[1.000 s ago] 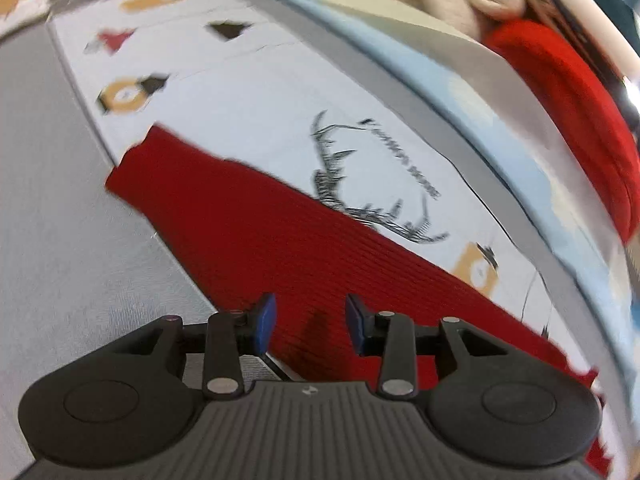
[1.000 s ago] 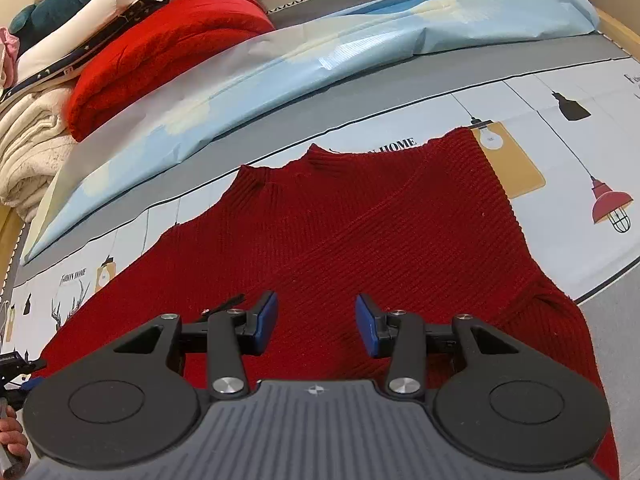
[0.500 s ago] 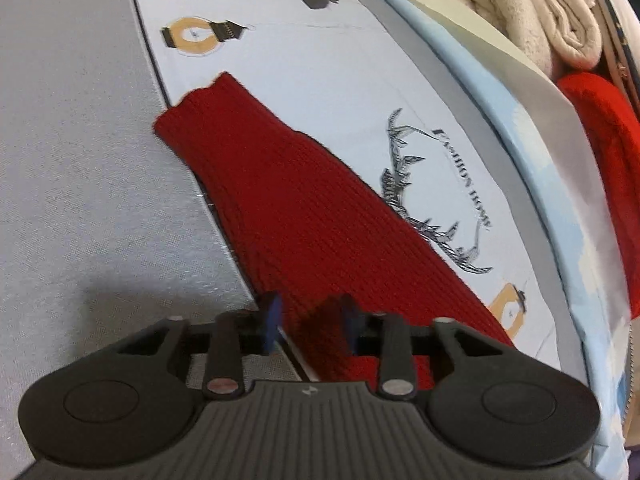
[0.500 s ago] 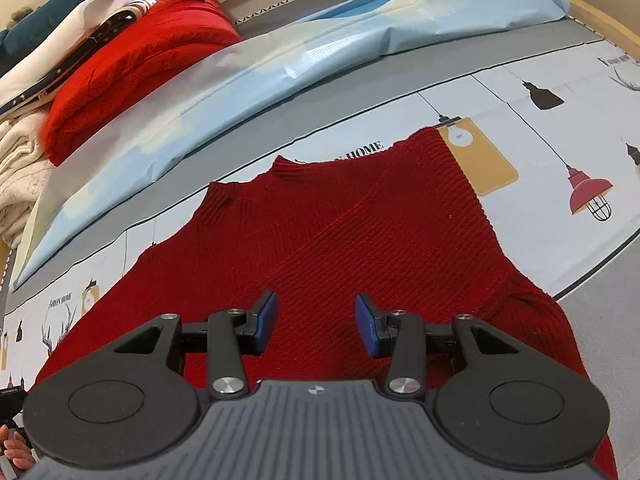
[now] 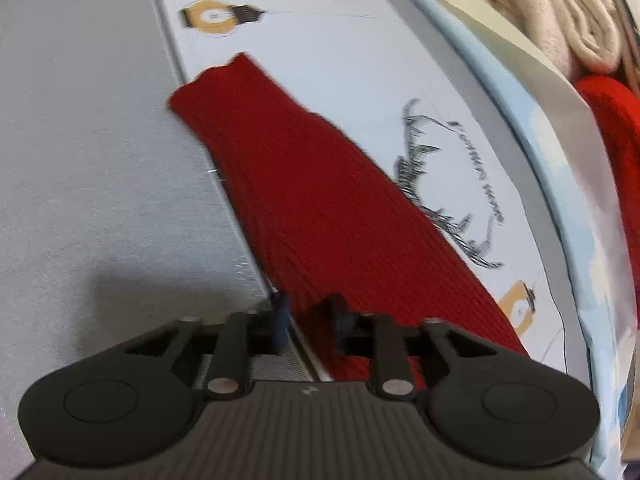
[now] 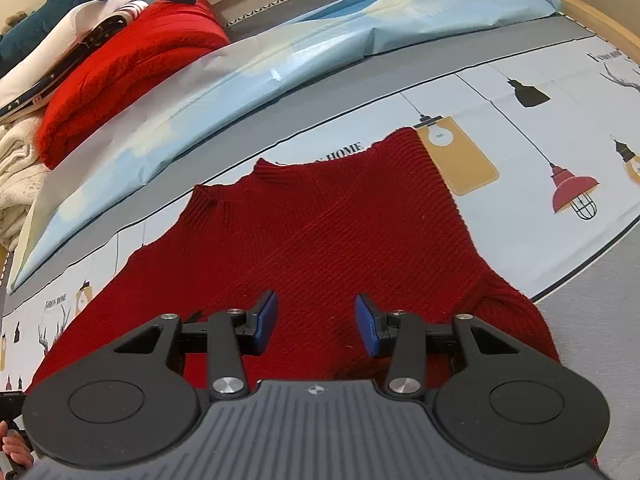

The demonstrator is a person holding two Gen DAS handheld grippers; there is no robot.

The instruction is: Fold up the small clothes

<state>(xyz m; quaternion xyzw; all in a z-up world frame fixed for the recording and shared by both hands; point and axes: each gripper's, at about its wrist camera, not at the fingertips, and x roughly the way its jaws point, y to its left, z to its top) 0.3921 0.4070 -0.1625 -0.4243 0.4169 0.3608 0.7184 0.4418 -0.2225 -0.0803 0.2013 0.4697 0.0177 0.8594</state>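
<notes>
1. We see a dark red knit sweater [image 6: 320,248] spread flat on the printed bed sheet [image 6: 540,128], collar pointing away from us toward the light blue pillow [image 6: 280,60], hem toward us under the grippers.

2. In the left wrist view the left gripper [image 5: 310,322] sits at the near end of the sweater's left sleeve [image 5: 320,208]. Its jaws stand narrow, with the sleeve's outer edge between the pads; we judge it pinched on the knit, though blur keeps us from seeing the exact contact.

3. That sleeve's long axis runs away from the left gripper toward the upper left, its cuff [image 5: 216,80] at the far end where the printed panel meets the plain grey fabric [image 5: 80,160]. The sleeve lies straight and flat.

4. The right gripper [image 6: 316,322] hovers over the lower middle of the sweater body with its jaws about half apart and nothing between them; the blue pads [image 6: 268,316] show clear of the knit.

5. The other sleeve already appears folded across the front, its cuff near the upper right shoulder by the yellow lamp print [image 6: 456,156].

6. So the coming move, as we judge it, belongs to the left hand: it is the nearer one, and the sleeve must travel rightward across the body, crosswise to its present axis.

7. The stack of folded clothes [image 6: 120,60] lies well apart at the far left.
</notes>
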